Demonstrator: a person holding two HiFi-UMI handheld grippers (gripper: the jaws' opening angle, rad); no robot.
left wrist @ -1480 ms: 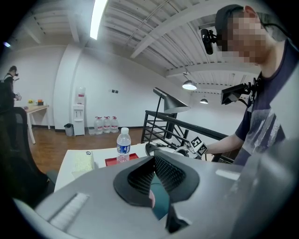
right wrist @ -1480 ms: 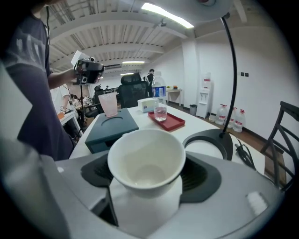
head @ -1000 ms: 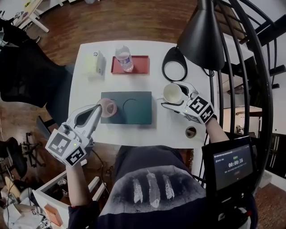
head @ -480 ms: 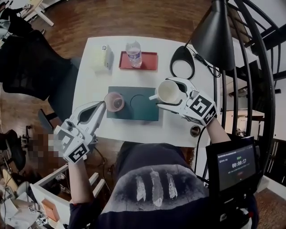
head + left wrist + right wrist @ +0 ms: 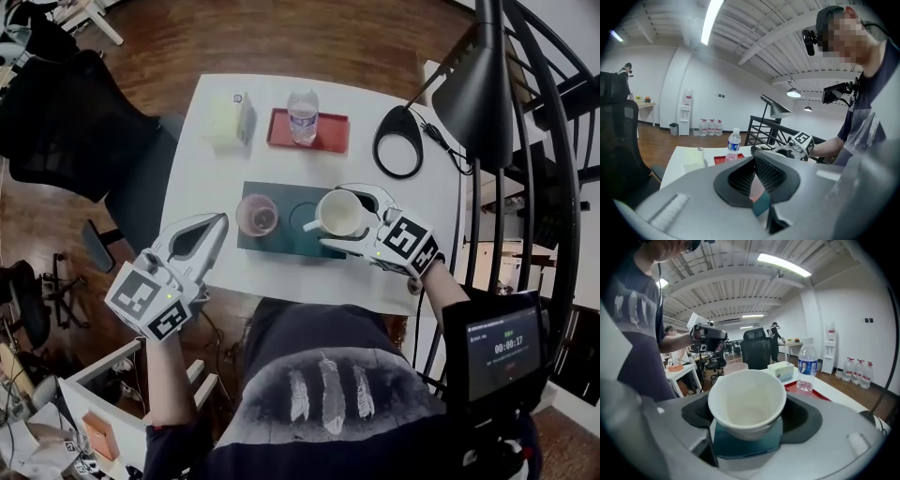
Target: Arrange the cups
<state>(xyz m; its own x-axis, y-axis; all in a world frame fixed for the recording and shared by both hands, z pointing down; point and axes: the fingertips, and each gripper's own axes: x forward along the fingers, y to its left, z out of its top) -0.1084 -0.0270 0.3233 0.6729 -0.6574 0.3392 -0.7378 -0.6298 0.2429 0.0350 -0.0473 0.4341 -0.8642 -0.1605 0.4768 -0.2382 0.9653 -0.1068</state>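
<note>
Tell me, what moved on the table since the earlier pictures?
The right tool carried the white cup leftward, from beside the dark green tray to over its right part, still gripping it. The left tool, shut and empty, drew back from the pink cup. The pink cup, bottle and pale box stayed put.

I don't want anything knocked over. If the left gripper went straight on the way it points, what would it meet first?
Most likely the pink cup, on the green tray's left end: the shut left gripper points right at it. Height is unclear, so it might pass over the rim.
</note>
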